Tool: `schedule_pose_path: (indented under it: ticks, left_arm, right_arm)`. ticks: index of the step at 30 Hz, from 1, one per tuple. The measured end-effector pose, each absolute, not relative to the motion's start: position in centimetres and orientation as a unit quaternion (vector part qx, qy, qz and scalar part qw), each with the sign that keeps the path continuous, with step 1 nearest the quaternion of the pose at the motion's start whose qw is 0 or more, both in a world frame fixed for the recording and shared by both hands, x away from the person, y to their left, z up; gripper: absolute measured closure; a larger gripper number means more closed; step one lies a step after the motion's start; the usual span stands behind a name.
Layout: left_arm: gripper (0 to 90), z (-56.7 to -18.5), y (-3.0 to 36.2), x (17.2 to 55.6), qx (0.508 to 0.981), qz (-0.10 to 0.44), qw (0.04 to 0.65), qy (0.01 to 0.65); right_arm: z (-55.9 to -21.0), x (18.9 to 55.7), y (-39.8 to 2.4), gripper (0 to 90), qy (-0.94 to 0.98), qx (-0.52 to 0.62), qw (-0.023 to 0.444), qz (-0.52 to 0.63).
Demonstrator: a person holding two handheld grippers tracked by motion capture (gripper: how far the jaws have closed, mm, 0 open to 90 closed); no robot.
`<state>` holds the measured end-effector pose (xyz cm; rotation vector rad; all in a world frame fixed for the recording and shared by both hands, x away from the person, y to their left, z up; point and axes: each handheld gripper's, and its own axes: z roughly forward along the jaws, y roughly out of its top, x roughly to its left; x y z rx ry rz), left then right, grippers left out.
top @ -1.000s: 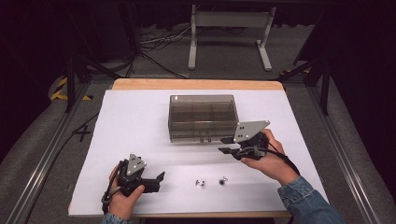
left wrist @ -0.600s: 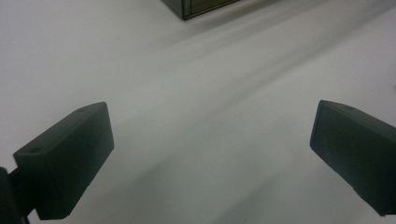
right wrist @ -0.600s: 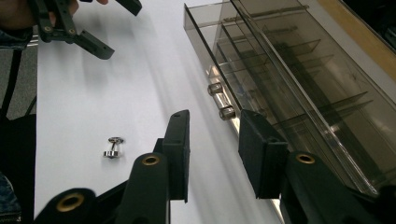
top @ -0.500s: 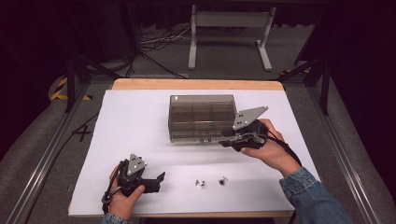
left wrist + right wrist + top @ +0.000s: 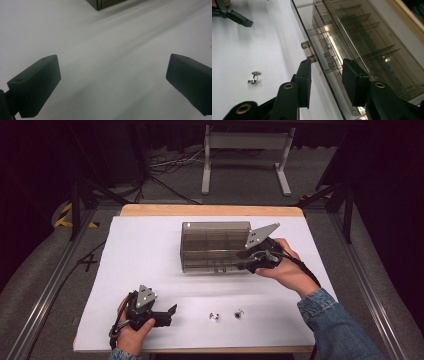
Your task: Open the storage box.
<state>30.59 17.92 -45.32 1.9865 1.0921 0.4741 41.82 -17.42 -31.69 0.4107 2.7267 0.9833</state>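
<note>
Here, smooth clear-plastic box (image 5: 215, 246), rectangular, thin inner dividers.

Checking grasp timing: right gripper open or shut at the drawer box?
Open. The right gripper straddles the front panel of the clear drawer box; its jaws have just been opening, pads not pressing.

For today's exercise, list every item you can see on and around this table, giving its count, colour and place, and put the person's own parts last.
Drawer box: one, smoky clear plastic, centre of the table toward the far side.
Drawer knobs: two, clear, on the box front.
Small metal pieces: two, silvery, near front edge.
White sheet: one, covering the table.
Wooden tabletop: light brown, showing at the far edge.
Metal stand: one, grey, on the floor beyond.
Left gripper: black, open, front left.
Right gripper: black, jaws open astride the box front.
Sleeve: blue denim, right.
</note>
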Motion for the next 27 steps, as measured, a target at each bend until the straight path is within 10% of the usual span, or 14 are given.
schedule_pose_path:
  ticks: [27]
  left_arm:
    - [0.3, -45.3, 17.9, 30.6, 0.787, 0.186, 0.401, 0.431]
  right_arm:
    - [-34.4, 43.7, -16.3, 72.2, 0.961, 0.131, 0.055, 0.239]
